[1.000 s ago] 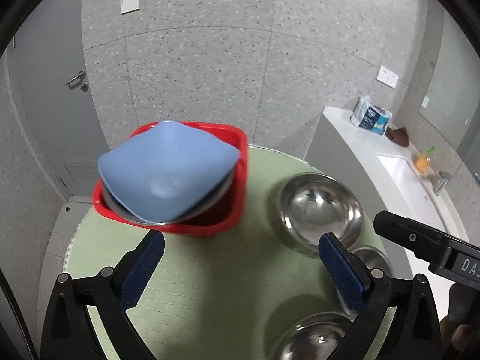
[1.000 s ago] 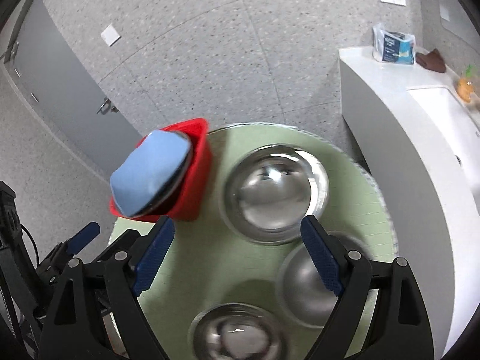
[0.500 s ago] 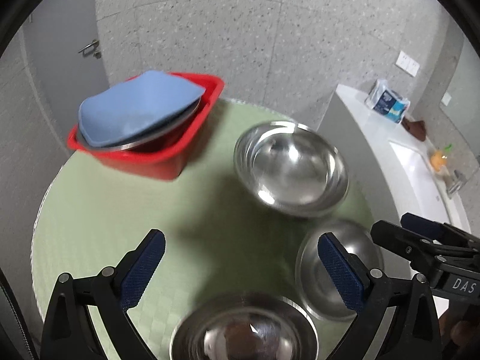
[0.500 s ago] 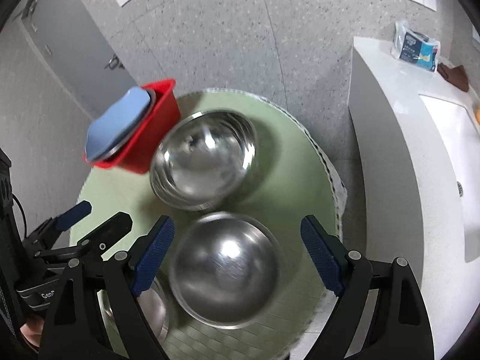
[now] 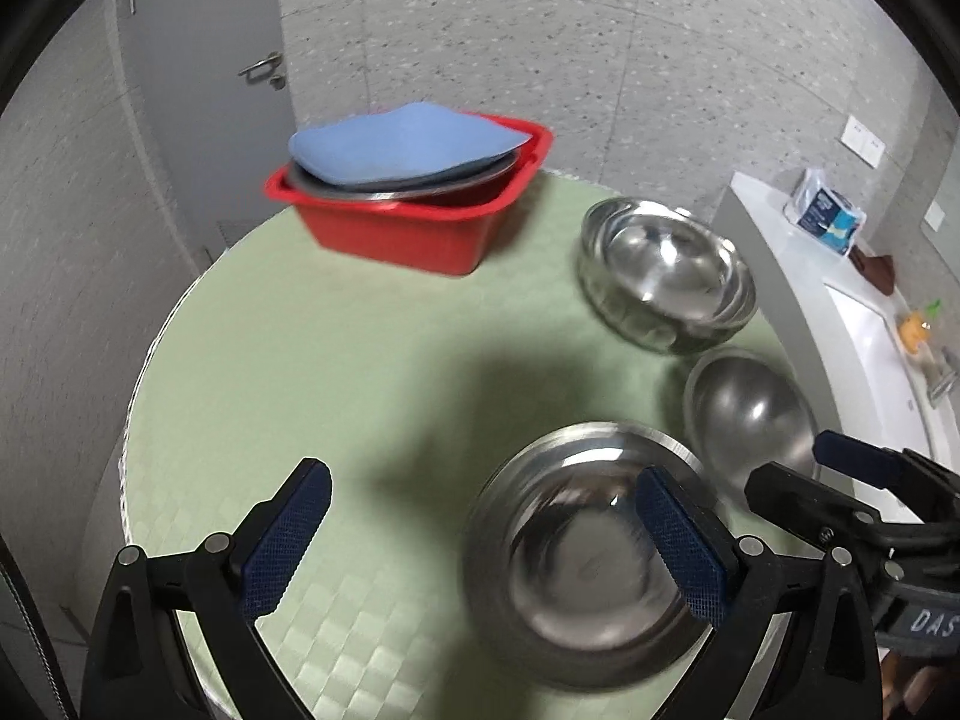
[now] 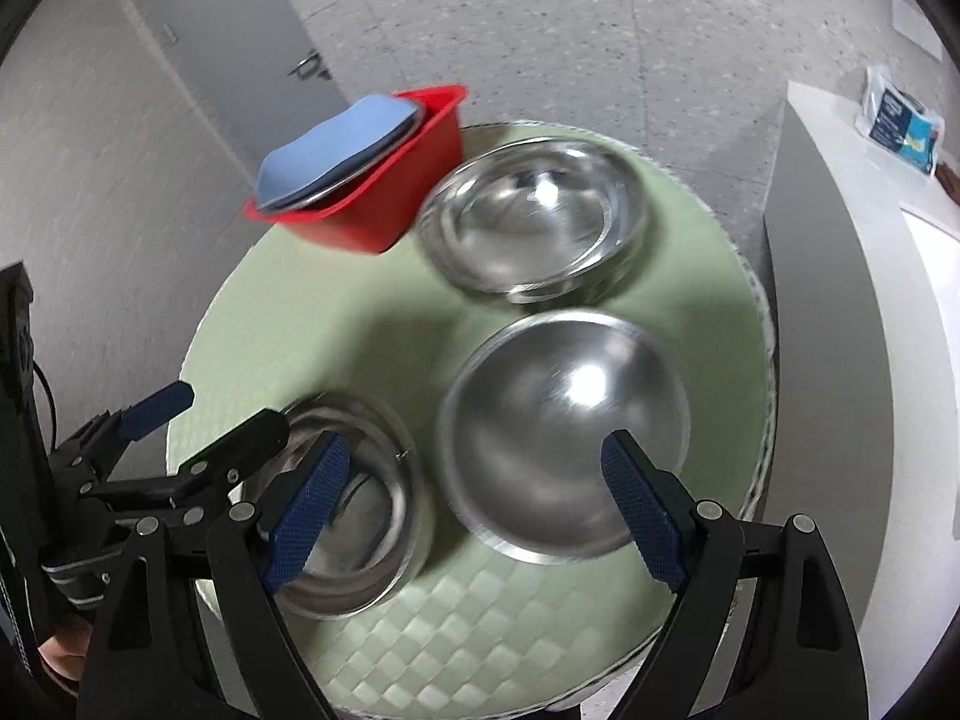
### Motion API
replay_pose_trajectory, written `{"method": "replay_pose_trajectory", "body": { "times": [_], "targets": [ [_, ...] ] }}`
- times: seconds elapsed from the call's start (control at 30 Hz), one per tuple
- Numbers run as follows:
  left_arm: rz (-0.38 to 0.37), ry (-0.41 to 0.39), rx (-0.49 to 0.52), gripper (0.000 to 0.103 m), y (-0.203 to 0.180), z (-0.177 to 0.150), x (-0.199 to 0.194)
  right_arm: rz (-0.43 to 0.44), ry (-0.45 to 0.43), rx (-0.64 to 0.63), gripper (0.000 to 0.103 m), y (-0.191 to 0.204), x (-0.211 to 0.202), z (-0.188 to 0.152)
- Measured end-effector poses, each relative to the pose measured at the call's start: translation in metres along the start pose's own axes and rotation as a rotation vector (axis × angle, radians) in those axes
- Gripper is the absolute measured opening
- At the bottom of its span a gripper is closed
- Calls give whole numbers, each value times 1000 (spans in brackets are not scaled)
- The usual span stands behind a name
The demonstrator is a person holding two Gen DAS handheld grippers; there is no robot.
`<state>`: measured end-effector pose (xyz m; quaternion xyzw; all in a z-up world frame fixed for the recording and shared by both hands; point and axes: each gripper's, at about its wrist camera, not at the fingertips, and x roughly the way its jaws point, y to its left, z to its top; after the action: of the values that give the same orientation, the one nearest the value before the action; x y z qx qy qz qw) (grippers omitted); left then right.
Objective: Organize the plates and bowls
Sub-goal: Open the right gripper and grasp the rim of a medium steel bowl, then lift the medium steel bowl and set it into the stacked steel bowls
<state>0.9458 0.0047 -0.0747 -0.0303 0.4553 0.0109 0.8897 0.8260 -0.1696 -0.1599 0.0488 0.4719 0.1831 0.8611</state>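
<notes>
On the round green table (image 5: 312,360) stands a red basket (image 5: 414,228) holding a steel dish with a blue plate (image 5: 396,147) tilted on top. Right of it sit nested steel bowls (image 5: 666,282), a single steel bowl (image 5: 750,414) and a shallower steel bowl (image 5: 576,558) at the near edge. My left gripper (image 5: 486,534) is open, its right finger hovering over the near bowl. My right gripper (image 6: 477,504) is open above the single bowl (image 6: 570,438), with the near bowl (image 6: 354,510) by its left finger. Neither holds anything.
A white counter (image 6: 840,300) with a sink runs along the table's right side, with a tissue pack (image 6: 900,114) on it. A grey door (image 5: 204,90) and tiled floor lie beyond the table. Bare green mat (image 5: 270,390) spreads left of the bowls.
Both grippers have come down and back toward the table's near edge. The left one left the red basket and now hangs over the near bowl; the right one now hangs over the single bowl.
</notes>
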Motion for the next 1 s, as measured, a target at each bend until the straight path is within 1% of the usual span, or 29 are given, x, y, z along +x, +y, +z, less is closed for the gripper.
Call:
{"method": "replay_pose_trajectory", "body": {
  "times": [0.07, 0.1, 0.23, 0.3, 0.33, 0.37, 0.43, 0.47, 0.5, 0.53, 0.6, 0.67, 0.7, 0.73, 0.77, 0.83, 0.93, 1.0],
  "targets": [
    [-3, 15, -5, 99, 9, -11, -3, -12, 6, 0, 88, 10, 0, -10],
    [-6, 25, -5, 97, 10, -15, -3, -5, 11, 4, 88, 15, 0, -17],
    [-18, 60, -3, 92, 23, -24, 1, -15, 25, 33, 87, 26, 3, -36],
    [-32, 85, -8, 84, 30, -27, 7, -15, 43, 51, 85, 28, 9, -45],
    [-42, 96, -9, 82, 32, -27, 10, -9, 56, 68, 81, 29, 13, -49],
    [-49, 111, -8, 78, 35, -29, 14, -6, 66, 79, 80, 29, 16, -52],
    [-58, 120, -4, 72, 36, -31, 16, -14, 72, 86, 77, 31, 20, -56],
    [-69, 126, 2, 67, 36, -31, 19, -13, 72, 87, 75, 32, 21, -57],
    [-80, 135, 7, 61, 36, -32, 21, -5, 84, 98, 67, 32, 25, -58],
    [-86, 145, 12, 58, 36, -33, 25, 1, 94, 108, 61, 31, 27, -59],
    [-102, 152, 30, 45, 33, -33, 29, 9, 106, 120, 55, 32, 33, -61],
    [-121, 155, 47, 36, 32, -33, 32, 12, 112, 126, 50, 31, 37, -61],
    [-133, 156, 52, 27, 31, -33, 32, 18, 119, 131, 46, 31, 40, -62],
    [-147, 154, 60, 22, 27, -33, 32, 26, 123, 138, 41, 31, 42, -62],
    [-144, 149, 72, 19, 26, -33, 31, 30, 123, 137, 39, 31, 43, -63],
    [-123, 138, 86, 19, 21, -33, 31, 19, 121, 125, 38, 35, 43, -63],
    [-143, 122, 72, 19, 28, -31, 22, 25, 101, 122, 38, 38, 37, -63],
    [-132, 93, 81, 19, 26, -28, 10, 23, 79, 109, 38, 45, 29, -60]
  ]
}}
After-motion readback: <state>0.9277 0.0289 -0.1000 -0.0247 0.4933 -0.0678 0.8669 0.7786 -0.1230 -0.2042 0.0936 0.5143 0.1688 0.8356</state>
